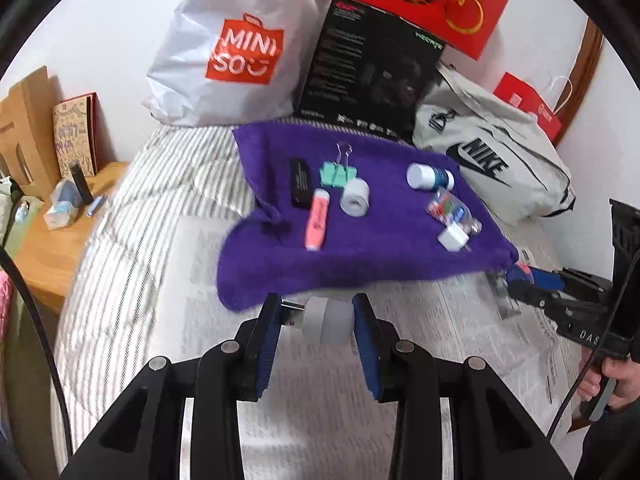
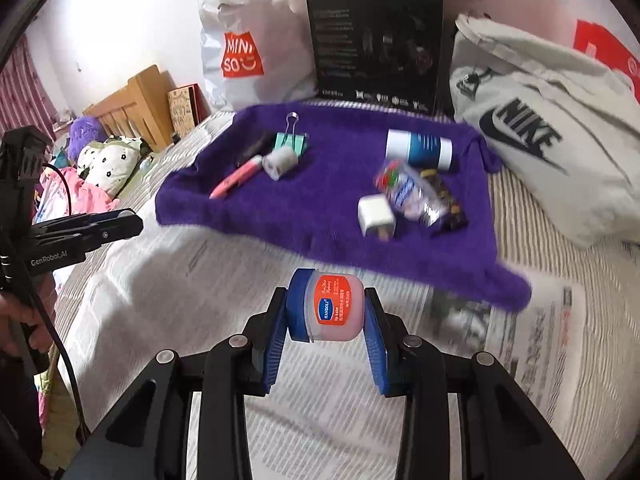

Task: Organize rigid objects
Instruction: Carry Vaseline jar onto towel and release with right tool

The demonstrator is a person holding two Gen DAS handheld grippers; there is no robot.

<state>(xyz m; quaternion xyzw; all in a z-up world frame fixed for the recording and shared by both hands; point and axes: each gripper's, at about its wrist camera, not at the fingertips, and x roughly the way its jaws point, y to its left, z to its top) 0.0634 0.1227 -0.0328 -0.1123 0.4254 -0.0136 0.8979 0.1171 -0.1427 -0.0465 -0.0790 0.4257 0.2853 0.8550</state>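
A grey-white USB adapter (image 1: 324, 320) is pinched in the left claw (image 1: 318, 322) above the newspaper (image 1: 460, 320) on the bed; a small pink jar with a blue lid (image 2: 328, 306) is clamped sideways in the right claw (image 2: 326, 320); a highlighter (image 1: 317, 220), binder clip (image 1: 338, 172) and white charger (image 1: 452, 237) are seen lying on the purple towel (image 1: 360, 252) beyond.

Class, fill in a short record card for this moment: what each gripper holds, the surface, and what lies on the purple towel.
left gripper: shut on a small white USB adapter
right gripper: shut on a pink lip balm jar with a blue lid
surface: newspaper on a striped bed
purple towel: pink highlighter, green binder clip, white charger plug
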